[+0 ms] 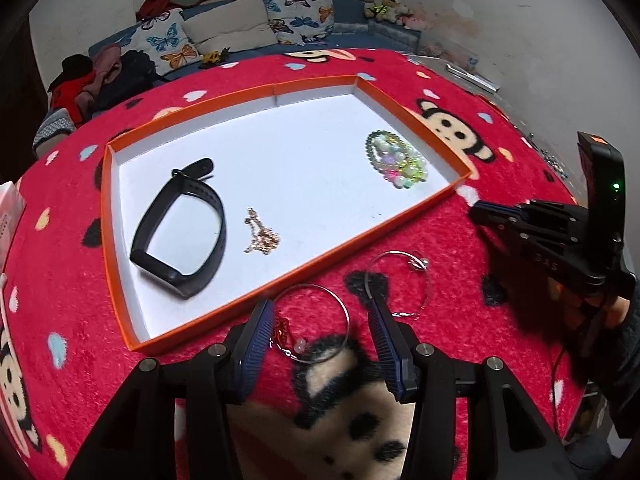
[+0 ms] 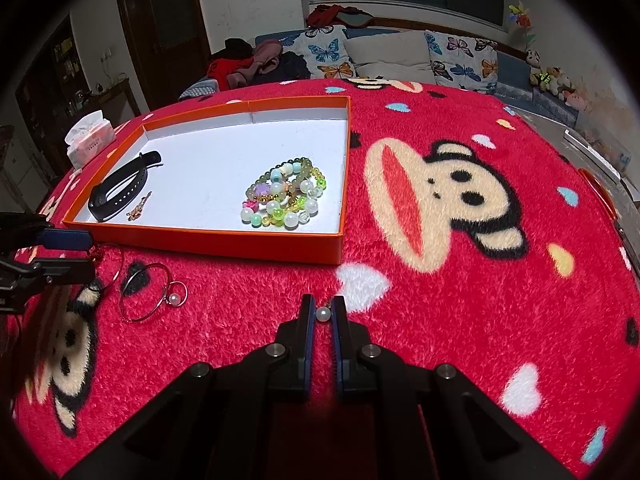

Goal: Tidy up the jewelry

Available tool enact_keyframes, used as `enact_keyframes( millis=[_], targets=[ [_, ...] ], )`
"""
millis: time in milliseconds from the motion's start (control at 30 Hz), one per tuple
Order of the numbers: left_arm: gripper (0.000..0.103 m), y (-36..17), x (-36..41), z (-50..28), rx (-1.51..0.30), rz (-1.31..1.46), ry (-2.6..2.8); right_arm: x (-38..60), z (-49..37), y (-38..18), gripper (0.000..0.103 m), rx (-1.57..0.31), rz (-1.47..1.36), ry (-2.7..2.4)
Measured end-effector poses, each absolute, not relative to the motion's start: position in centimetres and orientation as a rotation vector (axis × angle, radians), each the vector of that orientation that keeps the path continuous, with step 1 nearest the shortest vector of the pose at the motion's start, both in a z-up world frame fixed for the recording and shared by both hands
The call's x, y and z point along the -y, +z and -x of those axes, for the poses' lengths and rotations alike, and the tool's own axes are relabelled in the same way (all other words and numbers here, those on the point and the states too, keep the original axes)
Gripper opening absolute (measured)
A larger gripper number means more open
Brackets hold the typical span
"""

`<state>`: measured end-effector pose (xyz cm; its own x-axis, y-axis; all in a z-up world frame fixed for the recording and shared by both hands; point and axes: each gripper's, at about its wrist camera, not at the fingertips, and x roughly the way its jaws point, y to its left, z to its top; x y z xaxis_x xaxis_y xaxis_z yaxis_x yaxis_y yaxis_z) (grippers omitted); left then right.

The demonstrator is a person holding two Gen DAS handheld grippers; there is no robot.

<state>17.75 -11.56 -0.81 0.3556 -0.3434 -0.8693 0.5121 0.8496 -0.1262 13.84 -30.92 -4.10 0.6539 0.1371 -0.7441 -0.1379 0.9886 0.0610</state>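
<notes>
One orange tray point(image 1: 412, 114) with a white floor is seen in the upper middle of the left wrist view. Three things are counted inside it, left to right: one black wristband point(image 1: 180, 228) at the lower left, one small gold chain point(image 1: 261, 236) heaped just to its right, and one pile of bead bracelets point(image 1: 396, 160) near the right wall — how many bracelets make up the pile cannot be told. Outside the tray, on the blanket below its near wall, two thin wire bangles are counted: one with a red charm point(image 1: 316, 324) and one with a pearl point(image 1: 400, 280) to its right.

The surface is covered by a red plush blanket point(image 1: 460, 340) printed with cartoon monkey faces and small hearts. One tissue box point(image 2: 88, 140) stands at the upper left of the right wrist view. Behind, along the top of both frames, a sofa point(image 2: 516, 68) with butterfly cushions is seen, with a heap of clothes at its left end and soft toys at its right.

The left gripper point(image 1: 320, 316) is held with its fingers wide apart, at the bottom centre of its view; the red-charm bangle lies on the blanket between the two fingers, and the pearl bangle is just beside the right finger. The right gripper point(image 2: 322, 308) is drawn nearly together on a single pearl point(image 2: 323, 314) at its fingertips, low over the blanket — below and to the right of the tray's near corner.
</notes>
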Motion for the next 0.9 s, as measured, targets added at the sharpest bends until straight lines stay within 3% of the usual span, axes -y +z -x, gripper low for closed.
enact_keyframes(
  millis=[633, 700, 900],
  targets=[
    [0.058, -1.5, 11.9, -17.1, -1.042, -0.278, -0.549, 31.0, -13.9, -4.1, 0.01, -0.844, 0.001, 0.157],
    [0.054, -1.5, 11.7, -16.9, -1.031, -0.281, -0.536, 31.0, -13.9, -4.1, 0.01, -0.844, 0.0, 0.156],
    [0.031, -1.7, 10.2, -17.2, -1.04, -0.248, -0.502, 31.1, -13.9, -4.1, 0.01, -0.844, 0.001, 0.156]
  ],
)
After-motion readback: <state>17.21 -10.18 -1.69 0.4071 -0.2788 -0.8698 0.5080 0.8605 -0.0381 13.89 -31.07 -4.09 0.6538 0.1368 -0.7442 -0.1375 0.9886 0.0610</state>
